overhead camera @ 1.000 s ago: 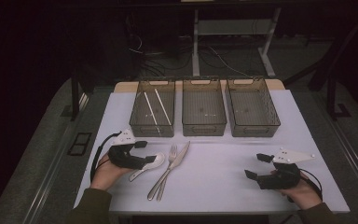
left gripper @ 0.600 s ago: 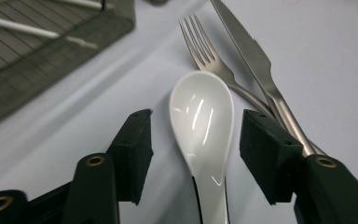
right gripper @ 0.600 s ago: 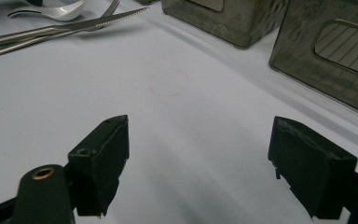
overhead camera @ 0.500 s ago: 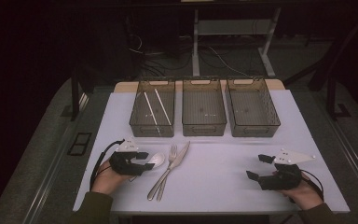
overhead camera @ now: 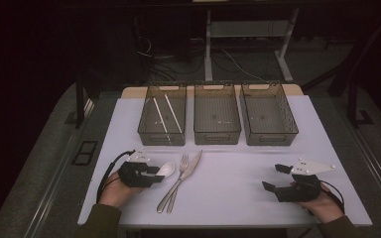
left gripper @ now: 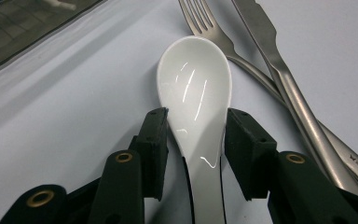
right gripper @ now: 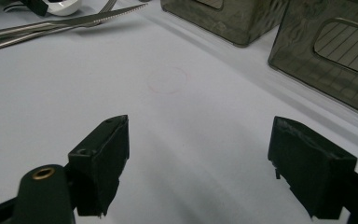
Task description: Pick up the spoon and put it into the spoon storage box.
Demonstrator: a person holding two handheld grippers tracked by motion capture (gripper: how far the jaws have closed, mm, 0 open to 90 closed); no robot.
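- Left gripper [left gripper: 193, 116]: my jaws have just been closing around the white spoon [left gripper: 196, 84]. In the left gripper view the left pad meets the spoon's edge where bowl narrows to handle; the right pad sits at or just off the other edge. I judge contact as only now being made, not a firm pinch, so I rate the jaws as not yet clamped.
- Spoon, location: flat on the desk [overhead camera: 228, 188] at about 8 o'clock of its surface, just left of the fork [overhead camera: 176, 181] and knife [overhead camera: 188, 168], apart from both.
- Spoon, orientation: bowl up. In the high view its long axis runs from about 8 o'clock (handle, under my left gripper [overhead camera: 154, 171]) to 2 o'clock (bowl tip). In the left gripper view it runs straight along my jaws, bowl pointing away.
- Right gripper [overhead camera: 273, 179]: jaws spread wide, nothing between them, parked on the desk at about 4 o'clock.
- Progress, judged: sorting cutlery into the three bins. The left bin [overhead camera: 162, 115] holds two chopsticks [overhead camera: 166, 113]; the middle bin [overhead camera: 217, 115] and right bin [overhead camera: 268, 115] look empty.
- Outstanding: spoon not lifted; fork and knife untouched. Early stage, most work remains.
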